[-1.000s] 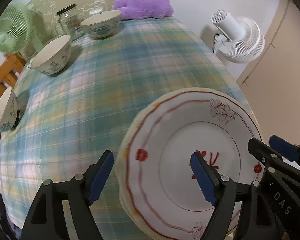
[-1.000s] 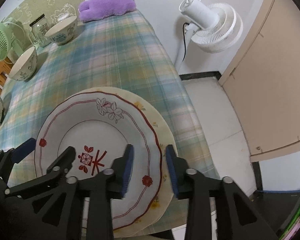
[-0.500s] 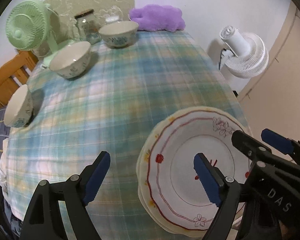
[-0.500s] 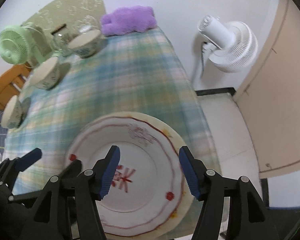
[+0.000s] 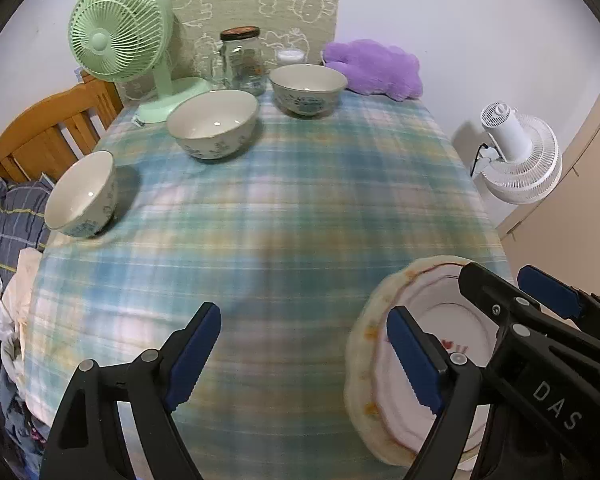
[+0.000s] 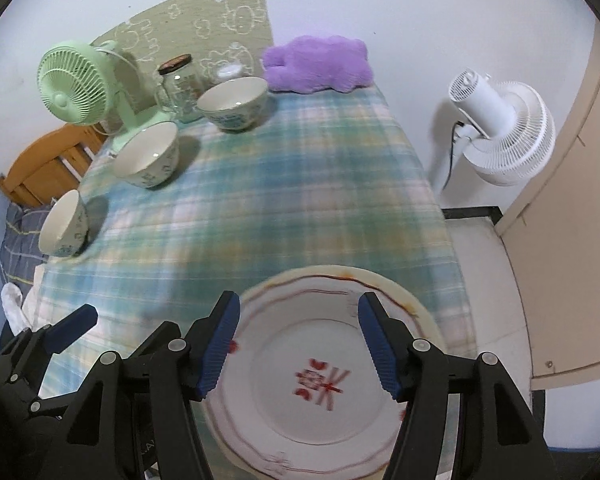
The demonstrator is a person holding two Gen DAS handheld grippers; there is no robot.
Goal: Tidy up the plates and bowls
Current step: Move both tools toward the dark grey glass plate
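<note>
A stack of white plates with red trim [image 5: 432,312] [image 6: 312,380] lies at the table's near right corner. Three floral bowls stand apart along the far left: one [image 5: 88,196] [image 6: 64,224] at the left edge, one [image 5: 214,124] [image 6: 148,156] in the middle, one [image 5: 308,88] [image 6: 236,102] at the back. My left gripper [image 5: 304,344] [image 6: 120,328] hangs open above the cloth, just left of the plates. Above the top plate my right gripper [image 6: 300,312] [image 5: 512,284] is open and touches nothing.
A green table fan [image 5: 120,36], a glass jar [image 5: 242,60] and a purple plush [image 5: 374,68] line the table's far end. A white floor fan [image 6: 500,132] stands right of the table, a wooden chair [image 5: 48,136] and piled cloth to its left.
Both grippers rose and drew back from the plates. The right jaws, which were close around the top plate's rim, spread wide. More of the table has come into view.
</note>
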